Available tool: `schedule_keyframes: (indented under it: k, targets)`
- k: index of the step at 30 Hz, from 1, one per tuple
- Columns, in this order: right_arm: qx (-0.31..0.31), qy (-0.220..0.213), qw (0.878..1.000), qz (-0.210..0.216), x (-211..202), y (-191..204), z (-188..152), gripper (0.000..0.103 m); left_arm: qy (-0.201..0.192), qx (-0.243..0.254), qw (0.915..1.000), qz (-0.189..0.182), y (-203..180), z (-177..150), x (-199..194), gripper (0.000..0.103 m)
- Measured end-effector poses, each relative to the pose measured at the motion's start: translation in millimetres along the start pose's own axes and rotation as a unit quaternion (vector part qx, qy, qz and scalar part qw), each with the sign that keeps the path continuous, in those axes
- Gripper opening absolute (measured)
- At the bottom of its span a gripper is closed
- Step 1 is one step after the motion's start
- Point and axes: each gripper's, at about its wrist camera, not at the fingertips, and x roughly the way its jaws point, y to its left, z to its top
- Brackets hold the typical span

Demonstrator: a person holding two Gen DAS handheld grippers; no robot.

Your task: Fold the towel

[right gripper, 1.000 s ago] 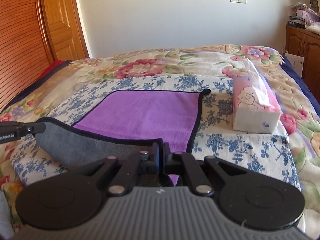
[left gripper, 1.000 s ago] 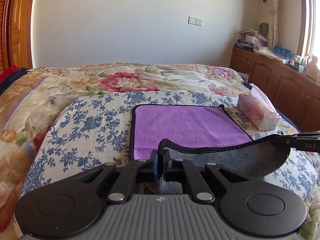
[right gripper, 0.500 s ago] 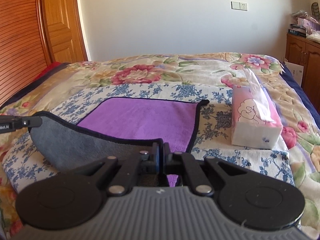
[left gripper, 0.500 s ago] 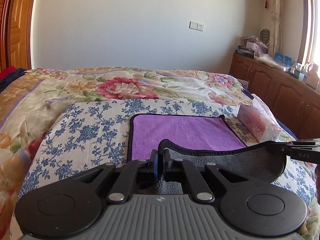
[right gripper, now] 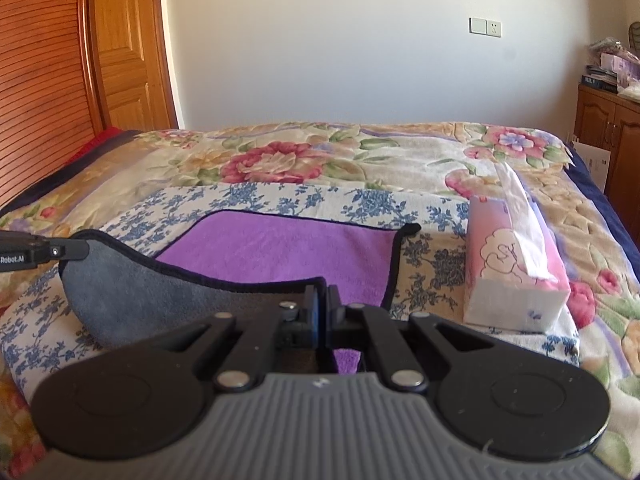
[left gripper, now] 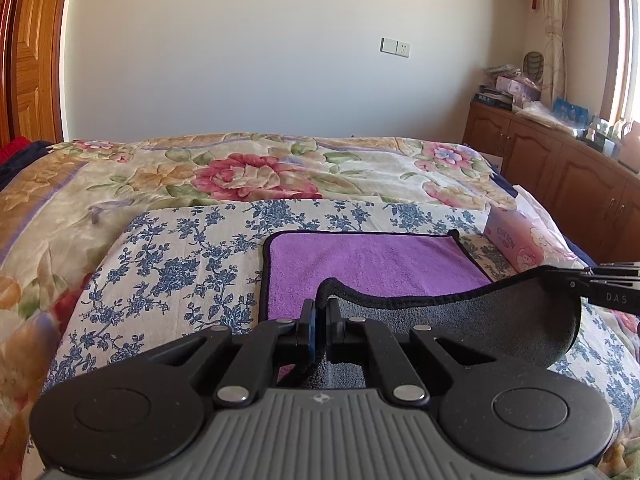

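Observation:
A purple towel (left gripper: 372, 264) with a grey underside and black hem lies on a blue-flowered cloth (left gripper: 176, 264) on the bed; it also shows in the right wrist view (right gripper: 280, 252). My left gripper (left gripper: 320, 312) is shut on the towel's near left corner. My right gripper (right gripper: 322, 300) is shut on the near right corner. Both hold the near edge lifted, so the grey underside (left gripper: 480, 320) hangs between them and faces me. The right gripper's fingers (left gripper: 612, 280) show at the right of the left wrist view; the left gripper's fingers (right gripper: 40, 252) show at the left of the right wrist view.
A pink tissue box (right gripper: 516, 272) stands on the bed just right of the towel; it also shows in the left wrist view (left gripper: 520, 240). A floral quilt (left gripper: 256, 176) covers the bed. Wooden cabinets (left gripper: 560, 176) stand at the right, a wooden door (right gripper: 124, 48) at the left.
Both grippers have risen and tilted up with the towel's near edge. The lifted grey flap hangs higher and more of the far wall is in view.

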Motion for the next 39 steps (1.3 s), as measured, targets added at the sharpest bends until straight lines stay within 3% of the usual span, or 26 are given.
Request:
schedule_keyframes:
  k: [39]
  targets:
    - [-0.036,-0.043,0.998,0.002,20.5,-9.4,32.9,0.004,-0.025,0.006,0.9996,-0.014,2.9,40.3,28.7,0.005]
